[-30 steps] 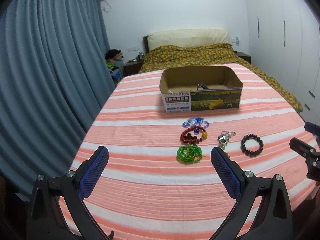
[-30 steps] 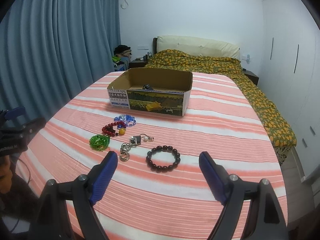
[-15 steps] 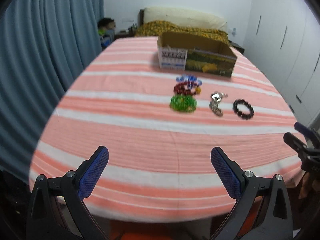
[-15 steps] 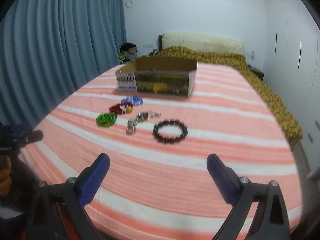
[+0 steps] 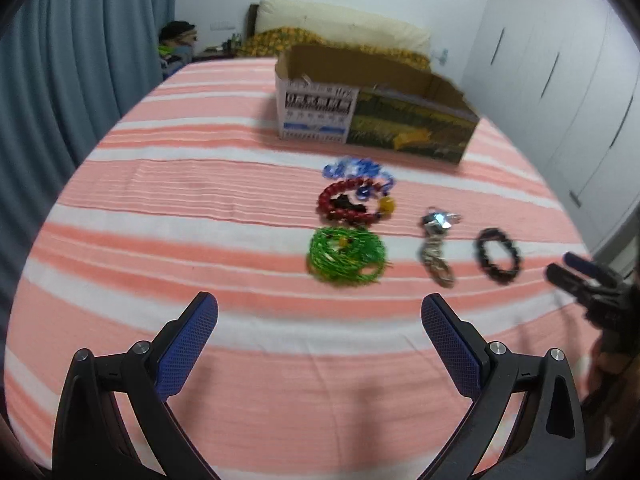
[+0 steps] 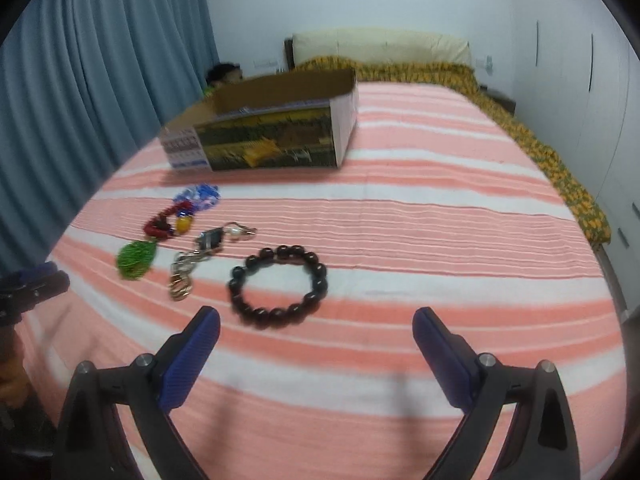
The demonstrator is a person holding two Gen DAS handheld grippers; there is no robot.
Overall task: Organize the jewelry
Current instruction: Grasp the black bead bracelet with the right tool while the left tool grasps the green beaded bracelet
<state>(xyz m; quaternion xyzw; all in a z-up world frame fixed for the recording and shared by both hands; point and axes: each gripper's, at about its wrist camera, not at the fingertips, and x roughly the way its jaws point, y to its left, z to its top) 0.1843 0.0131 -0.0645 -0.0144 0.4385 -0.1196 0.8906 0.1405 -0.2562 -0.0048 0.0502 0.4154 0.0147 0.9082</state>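
Facing open cardboard box [image 6: 264,140], contents unclear

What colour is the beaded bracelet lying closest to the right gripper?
The round beaded bracelet is glossy black or very dark brown, clearest in the right wrist view.

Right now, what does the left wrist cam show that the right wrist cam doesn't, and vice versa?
Only the left wrist view: the open left gripper up close, and the right gripper's tips at its right edge.
Only the right wrist view: the open right gripper up close, nothing between its pads, the left gripper's tips at its left edge, and the bed's long right side.
Both: the cardboard box, blue beads, red bead bracelet, green bead bundle, metal keychain and dark bead bracelet, all loose on the striped cloth.
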